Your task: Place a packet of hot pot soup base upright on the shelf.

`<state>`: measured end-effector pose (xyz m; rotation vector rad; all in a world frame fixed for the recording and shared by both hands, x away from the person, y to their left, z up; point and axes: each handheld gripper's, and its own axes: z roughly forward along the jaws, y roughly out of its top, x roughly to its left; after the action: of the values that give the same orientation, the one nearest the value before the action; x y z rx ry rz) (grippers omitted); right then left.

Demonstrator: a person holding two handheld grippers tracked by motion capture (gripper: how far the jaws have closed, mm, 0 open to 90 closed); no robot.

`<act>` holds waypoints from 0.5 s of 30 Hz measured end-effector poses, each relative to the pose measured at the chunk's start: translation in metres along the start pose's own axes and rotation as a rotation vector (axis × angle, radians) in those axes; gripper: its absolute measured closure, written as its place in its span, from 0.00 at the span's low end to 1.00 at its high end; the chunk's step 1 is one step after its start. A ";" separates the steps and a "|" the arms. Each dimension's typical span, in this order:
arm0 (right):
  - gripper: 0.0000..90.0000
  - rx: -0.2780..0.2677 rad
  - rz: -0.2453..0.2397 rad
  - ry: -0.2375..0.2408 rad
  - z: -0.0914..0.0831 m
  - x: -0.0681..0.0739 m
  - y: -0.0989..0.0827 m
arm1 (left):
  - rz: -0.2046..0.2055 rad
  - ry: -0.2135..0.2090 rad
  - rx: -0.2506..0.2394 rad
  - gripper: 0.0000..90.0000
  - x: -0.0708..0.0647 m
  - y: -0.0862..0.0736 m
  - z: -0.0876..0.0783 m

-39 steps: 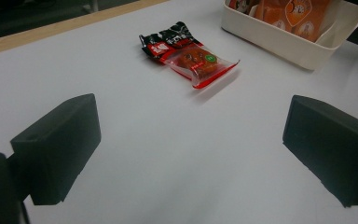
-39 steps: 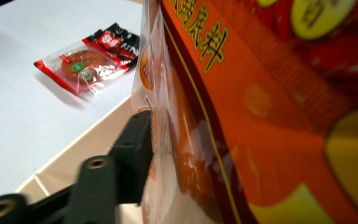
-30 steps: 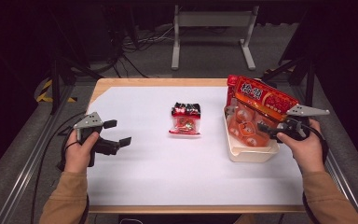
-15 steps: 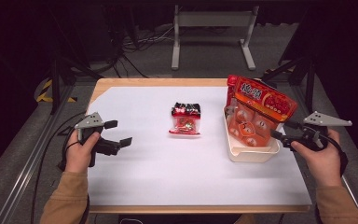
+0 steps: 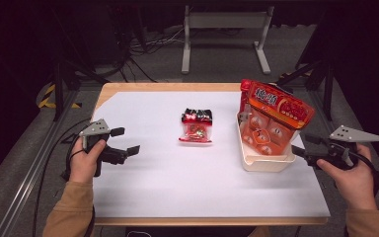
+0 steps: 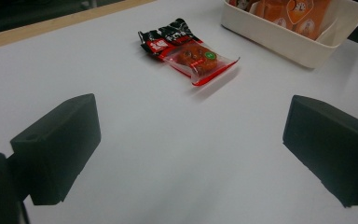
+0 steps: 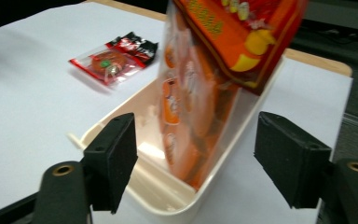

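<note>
A white bin (image 5: 269, 160) stands at the table's right with orange snack bags (image 5: 271, 118) upright in it, leaning over its far end. A small red and black snack packet (image 5: 196, 126) lies flat at mid-table. My right gripper (image 5: 303, 146) hovers just right of the bin, apart from it and open; its jaws have just been closing a little with nothing between them. In the right gripper view the bags (image 7: 200, 93) and the bin's rim (image 7: 121, 116) lie ahead of the jaws. My left gripper (image 5: 127, 140) rests open at the left, pointing toward the packet (image 6: 189, 53).
White paper (image 5: 177, 182) covers the wooden table top, with bare room across the front and left. Black stands and cables sit on the floor beyond the far edge. The bin's side wall (image 6: 284, 39) appears at the top right of the left gripper view.
My right gripper has drawn back to the right, away from the bags and off the bin's edge. The bags stay standing in the bin. The left gripper has not moved.
</note>
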<state>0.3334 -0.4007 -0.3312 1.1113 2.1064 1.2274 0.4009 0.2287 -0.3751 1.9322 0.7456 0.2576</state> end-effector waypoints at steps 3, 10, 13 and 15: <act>0.35 -0.011 -0.025 0.050 -0.002 0.008 0.000 | 0.003 0.001 -0.001 0.06 0.000 0.000 0.001; 0.34 -0.043 -0.084 0.156 0.005 0.030 -0.002 | -0.037 0.012 -0.006 0.06 0.002 0.001 0.002; 0.34 -0.061 -0.105 0.205 0.012 0.043 -0.003 | -0.039 0.016 -0.006 0.06 0.003 0.001 0.002; 0.34 -0.067 -0.109 0.220 0.014 0.046 -0.004 | -0.041 0.017 -0.005 0.06 0.003 0.001 0.002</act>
<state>0.3156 -0.3563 -0.3412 0.8538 2.2341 1.4112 0.4044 0.2283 -0.3759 1.9098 0.7937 0.2508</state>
